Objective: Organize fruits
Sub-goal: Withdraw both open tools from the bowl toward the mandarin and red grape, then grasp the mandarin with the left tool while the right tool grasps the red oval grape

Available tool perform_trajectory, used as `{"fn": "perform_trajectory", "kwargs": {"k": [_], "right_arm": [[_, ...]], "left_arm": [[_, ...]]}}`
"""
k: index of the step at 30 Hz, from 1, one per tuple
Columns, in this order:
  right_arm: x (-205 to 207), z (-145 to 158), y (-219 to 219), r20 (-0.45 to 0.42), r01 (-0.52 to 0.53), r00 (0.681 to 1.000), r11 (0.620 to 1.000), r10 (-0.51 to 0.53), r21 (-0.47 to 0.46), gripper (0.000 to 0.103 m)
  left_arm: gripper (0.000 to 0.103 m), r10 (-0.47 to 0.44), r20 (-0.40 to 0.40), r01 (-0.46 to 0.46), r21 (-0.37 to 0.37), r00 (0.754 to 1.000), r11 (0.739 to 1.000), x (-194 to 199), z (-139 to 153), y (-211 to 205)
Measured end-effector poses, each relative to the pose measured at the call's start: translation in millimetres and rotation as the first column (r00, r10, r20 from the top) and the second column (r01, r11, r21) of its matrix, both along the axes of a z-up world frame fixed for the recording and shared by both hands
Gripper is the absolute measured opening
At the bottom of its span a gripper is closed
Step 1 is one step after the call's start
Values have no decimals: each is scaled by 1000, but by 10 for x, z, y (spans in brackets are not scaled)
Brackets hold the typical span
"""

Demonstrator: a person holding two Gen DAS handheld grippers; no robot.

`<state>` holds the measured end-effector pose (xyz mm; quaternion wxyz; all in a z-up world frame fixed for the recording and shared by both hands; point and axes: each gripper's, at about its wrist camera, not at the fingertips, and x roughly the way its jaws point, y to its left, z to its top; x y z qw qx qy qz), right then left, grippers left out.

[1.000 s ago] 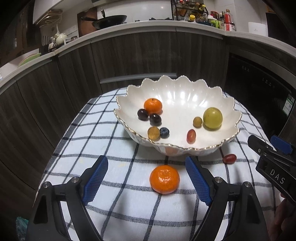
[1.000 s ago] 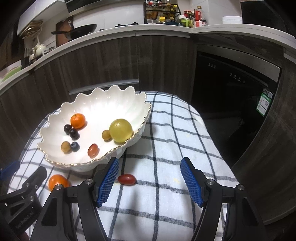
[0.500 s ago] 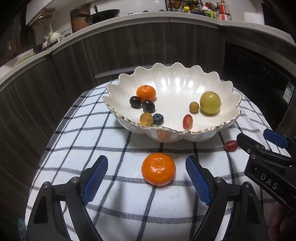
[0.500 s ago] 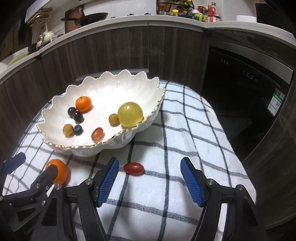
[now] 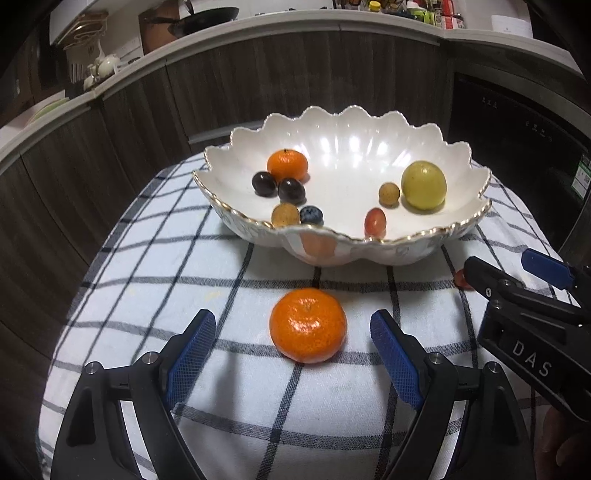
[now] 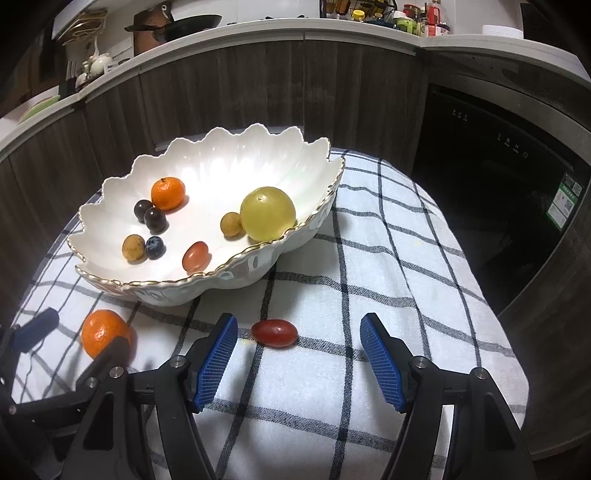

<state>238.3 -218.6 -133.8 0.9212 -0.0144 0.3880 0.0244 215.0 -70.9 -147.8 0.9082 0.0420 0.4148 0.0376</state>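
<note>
Left wrist view: the left gripper gapes wide around a mandarin on the checked cloth, before the scalloped bowl.

Right wrist view: the right gripper gapes wide; a red grape, perhaps a tomato, lies nearer its left pad.

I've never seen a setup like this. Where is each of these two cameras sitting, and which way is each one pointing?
Left wrist view: rides on the left gripper, looking forward over its open blue fingers at the mandarin on the checked cloth and the white bowl; the right gripper intrudes at right.
Right wrist view: rides on the right gripper, facing the red grape tomato between its open fingers; the left gripper's tip shows at lower left.
Shared: bowl, mandarin, cloth, kitchen counter.
</note>
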Motion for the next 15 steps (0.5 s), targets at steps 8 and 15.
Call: {"fn": "perform_trajectory", "kwargs": {"k": [8,15], "right_arm": [[43,-78,31,-24,-12,1000,1000,12,-1,70],[69,-108,91,-32,-36,999,999,36,5,70]], "left_arm": [[85,9,4,-10,3,1000,1000,38,-68,11],[72,6,-35,-7,-22,999,1000,93,-128,52]]}}
